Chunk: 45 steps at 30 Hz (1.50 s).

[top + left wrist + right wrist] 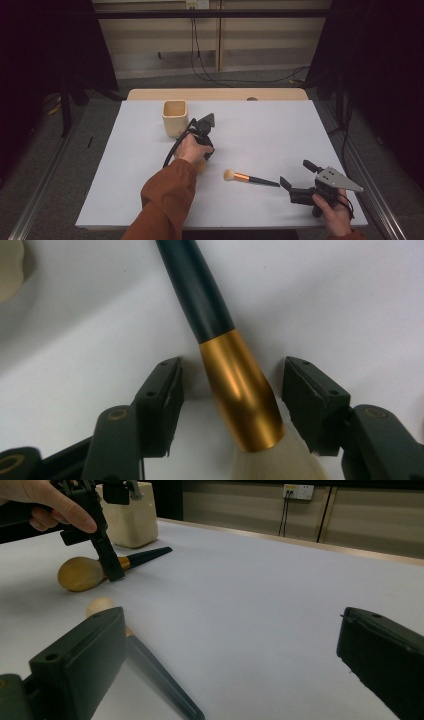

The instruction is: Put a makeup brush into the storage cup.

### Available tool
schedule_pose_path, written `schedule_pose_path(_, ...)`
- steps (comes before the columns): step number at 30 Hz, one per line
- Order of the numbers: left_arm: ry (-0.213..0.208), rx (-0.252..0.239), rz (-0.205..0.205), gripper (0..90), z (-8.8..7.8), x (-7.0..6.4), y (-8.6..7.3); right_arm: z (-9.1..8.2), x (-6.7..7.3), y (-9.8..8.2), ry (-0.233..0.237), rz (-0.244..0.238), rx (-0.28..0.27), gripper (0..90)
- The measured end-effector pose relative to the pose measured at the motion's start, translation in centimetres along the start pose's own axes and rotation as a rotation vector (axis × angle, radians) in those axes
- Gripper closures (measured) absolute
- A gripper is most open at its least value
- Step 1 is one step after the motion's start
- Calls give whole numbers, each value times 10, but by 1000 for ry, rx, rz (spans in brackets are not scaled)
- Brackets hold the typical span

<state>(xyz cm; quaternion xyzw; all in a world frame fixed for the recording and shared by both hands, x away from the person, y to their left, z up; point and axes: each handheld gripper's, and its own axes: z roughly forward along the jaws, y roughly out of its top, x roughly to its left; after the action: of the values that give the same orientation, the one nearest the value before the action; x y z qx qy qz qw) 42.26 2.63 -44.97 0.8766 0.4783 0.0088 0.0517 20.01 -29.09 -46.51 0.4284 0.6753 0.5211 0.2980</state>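
On the white table (pixel 260 125), at about nine o'clock from its centre, the left gripper (pixel 232 390) points down over a large black-handled powder brush (pixel 235 385) with a gold ferrule, its half-open jaws straddling the ferrule without pressing it. The brush lies at five o'clock from the cream square cup (pixel 175 117). The right gripper (pixel 286 184), jaws wide and empty, rests near five o'clock beside a smaller orange-banded brush (pixel 247 177).

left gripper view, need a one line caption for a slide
Left gripper fingers straddle the gold ferrule of a black-handled makeup brush lying on the white table, not yet touching.
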Motion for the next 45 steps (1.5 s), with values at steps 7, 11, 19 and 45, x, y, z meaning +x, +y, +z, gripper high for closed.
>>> schedule_pose_path(7, -2, -8, 0, 578, -2, -2, -2, 1, 0, 0, 0, -5, 6, 0)
schedule_pose_path(11, -10, -5, -4, 609, -2, -1, -1, 1, 1, -1, 3, -11, 8, 0)
schedule_pose_path(19, -8, 11, -11, 639, -2, -1, 1, 1, 0, -1, 0, -7, 8, 0)
schedule_pose_path(45, -117, -56, -27, 665, -5, 17, -8, 0, -1, -1, -3, -1, 7, 0)
